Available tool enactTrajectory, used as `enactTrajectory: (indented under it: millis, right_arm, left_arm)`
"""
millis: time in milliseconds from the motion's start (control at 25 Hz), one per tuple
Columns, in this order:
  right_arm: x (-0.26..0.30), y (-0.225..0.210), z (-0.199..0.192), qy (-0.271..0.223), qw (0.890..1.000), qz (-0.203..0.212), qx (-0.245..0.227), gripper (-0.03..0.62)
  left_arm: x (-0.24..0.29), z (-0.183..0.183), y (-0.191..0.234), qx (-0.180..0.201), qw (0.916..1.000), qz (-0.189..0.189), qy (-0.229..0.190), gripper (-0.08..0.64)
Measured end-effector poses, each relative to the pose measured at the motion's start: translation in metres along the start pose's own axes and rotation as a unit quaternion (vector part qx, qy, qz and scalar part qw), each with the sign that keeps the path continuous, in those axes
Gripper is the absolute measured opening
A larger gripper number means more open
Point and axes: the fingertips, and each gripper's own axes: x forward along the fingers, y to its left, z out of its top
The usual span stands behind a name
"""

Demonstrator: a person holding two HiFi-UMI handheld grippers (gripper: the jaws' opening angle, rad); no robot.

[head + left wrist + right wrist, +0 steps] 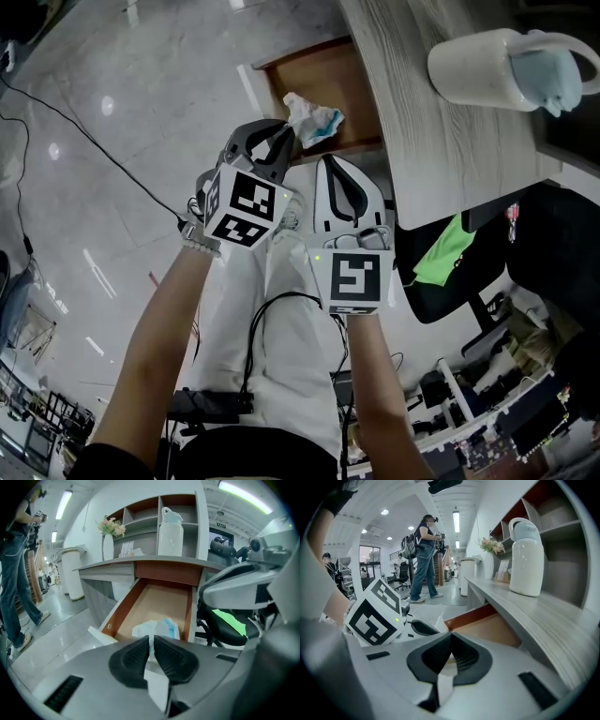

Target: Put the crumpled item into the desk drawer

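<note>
Both jaws closed, left gripper (151, 639) pinching crumpled item (157, 628) over drawer (157, 599), right gripper (451, 637) empty

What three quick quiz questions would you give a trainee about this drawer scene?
1. True or false: the desk drawer stands open.
2. Where is the crumpled item? A: on the desk top. B: pinched in the left tongs, over the drawer. C: on the floor.
3. Fill in: the right tongs are shut and hold ____.

Key: 1 true; 2 B; 3 nothing.
</note>
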Motion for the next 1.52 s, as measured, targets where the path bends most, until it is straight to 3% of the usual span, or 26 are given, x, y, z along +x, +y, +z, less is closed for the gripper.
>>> enactTrajectory:
  millis: [440, 760, 1000, 1360, 1520]
  right_arm:
    - [-0.003, -0.008, -0.005, 0.005, 1.0, -0.004, 0.003, 0.005]
    - [-0.008, -0.009, 0.006, 0.0, 1.0, 0.0, -0.003, 0.005]
    - [-0.018, -0.005, 0.026, -0.007, 1.0, 0.006, -0.007, 0.005]
    - [-0.043, 0.004, 0.072, -0.025, 1.0, 0.019, -0.003, 0.005]
    - [-0.058, 0.007, 0.094, -0.026, 0.999, 0.028, -0.016, 0.005]
  left_arm:
    - [0.01, 0.005, -0.012, 0.003, 0.9997, -0.023, 0.004, 0.052]
    - [-0.007, 0.012, -0.013, -0.01, 0.9998, -0.016, -0.005, 0.057]
    - [-0.034, 0.028, -0.012, -0.015, 0.9997, -0.011, -0.018, 0.013]
    - [-0.086, 0.058, -0.018, -0.011, 0.9994, -0.004, -0.032, 0.011]
    - [-0.109, 0.077, -0.017, -0.027, 0.9987, -0.001, -0.043, 0.011]
